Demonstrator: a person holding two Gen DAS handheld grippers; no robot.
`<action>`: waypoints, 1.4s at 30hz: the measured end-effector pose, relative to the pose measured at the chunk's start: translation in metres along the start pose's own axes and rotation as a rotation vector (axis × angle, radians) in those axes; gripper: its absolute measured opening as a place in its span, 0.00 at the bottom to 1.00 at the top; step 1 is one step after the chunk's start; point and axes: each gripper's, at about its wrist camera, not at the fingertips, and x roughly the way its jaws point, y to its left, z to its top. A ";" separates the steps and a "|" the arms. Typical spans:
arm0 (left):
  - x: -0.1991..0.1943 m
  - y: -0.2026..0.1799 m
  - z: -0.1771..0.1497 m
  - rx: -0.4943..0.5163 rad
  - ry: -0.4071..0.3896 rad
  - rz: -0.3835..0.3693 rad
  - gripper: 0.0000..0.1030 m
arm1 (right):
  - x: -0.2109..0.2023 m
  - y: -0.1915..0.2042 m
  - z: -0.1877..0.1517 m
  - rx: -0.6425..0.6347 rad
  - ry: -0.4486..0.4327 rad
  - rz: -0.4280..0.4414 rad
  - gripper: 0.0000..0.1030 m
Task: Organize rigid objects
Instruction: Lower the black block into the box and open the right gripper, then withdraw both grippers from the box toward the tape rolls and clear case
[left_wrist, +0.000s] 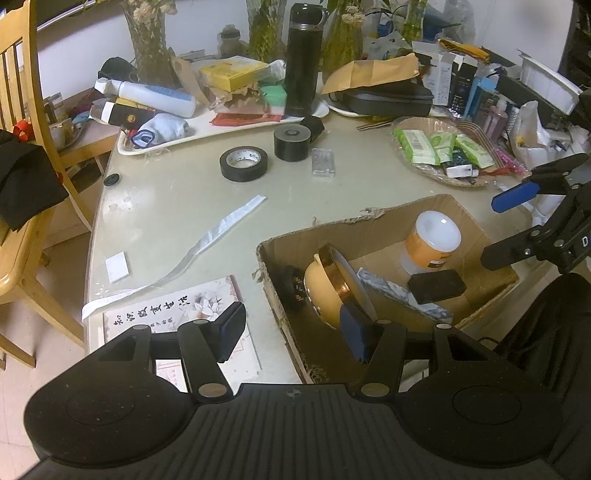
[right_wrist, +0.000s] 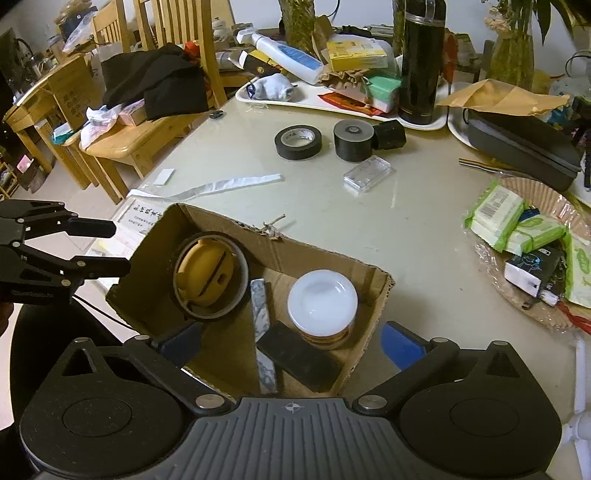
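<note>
Right wrist view, done: brown cardboard box (right_wrist: 266, 254) held white-lidded orange jar (right_wrist: 322, 306), yellow bowl (right_wrist: 205, 272).
Left: black tape roll (right_wrist: 297, 141), mid-table.
Claws: left gripper (left_wrist: 293, 332), right gripper (right_wrist: 291, 343) both released, empty.

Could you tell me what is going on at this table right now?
A person is tidying hard objects into a cardboard box. The left hand-held gripper and right hand-held gripper both hover open at the box, holding nothing. Inside are a yellow bowl, a white-lidded jar, a marbled bar and a black block. A tape roll, a black tin and a clear case remain on the table.
</note>
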 end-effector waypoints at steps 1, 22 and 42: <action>0.000 0.000 0.000 0.000 0.001 0.000 0.54 | 0.000 0.000 0.000 0.000 -0.001 -0.001 1.00; 0.013 0.000 0.003 0.016 -0.013 0.022 0.54 | 0.014 -0.018 0.002 0.037 -0.049 -0.104 1.00; 0.041 0.030 0.028 -0.077 -0.012 0.061 0.54 | 0.041 -0.049 0.033 0.097 -0.093 -0.149 1.00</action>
